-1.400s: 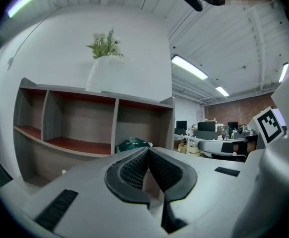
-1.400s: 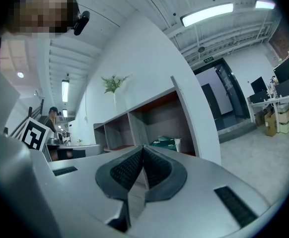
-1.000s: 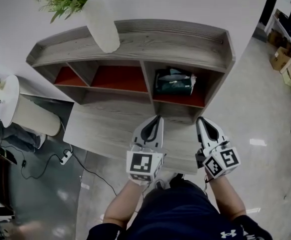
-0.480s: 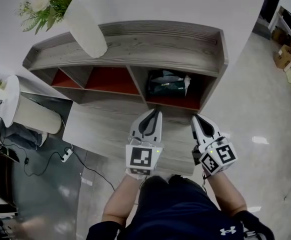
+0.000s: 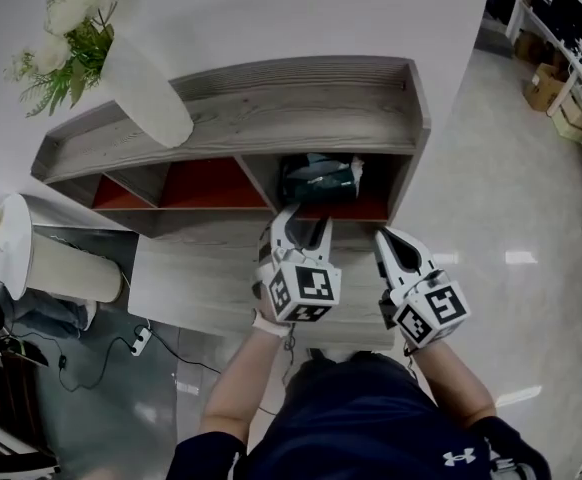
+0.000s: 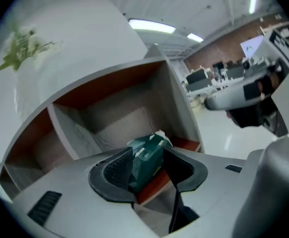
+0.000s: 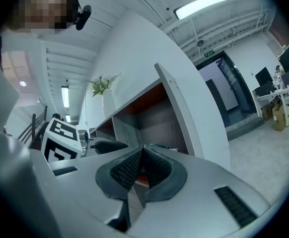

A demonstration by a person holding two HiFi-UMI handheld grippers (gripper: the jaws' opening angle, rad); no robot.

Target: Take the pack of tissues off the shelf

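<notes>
Overhead, the pack of tissues [image 5: 319, 178] lies in the right-hand compartment of the shelf [image 5: 271, 108], at 12 o'clock from the left gripper [image 5: 302, 226]. Left gripper view: jaws opening, pack framed between them, untouched. Right gripper view: right gripper [image 7: 140, 155] closed, empty. Judged light, soft, slick-wrapped; grip across its middle.

My left gripper [image 5: 307, 226]: white shell, dark ribbed pads [image 6: 115, 170], black-and-white marker cube [image 5: 306, 290], jaws opening with nothing between | my right gripper [image 5: 384, 236]: same white build and cube | me: dark navy short-sleeved shirt [image 5: 371, 428], small white logo [image 5: 458, 458].
</notes>
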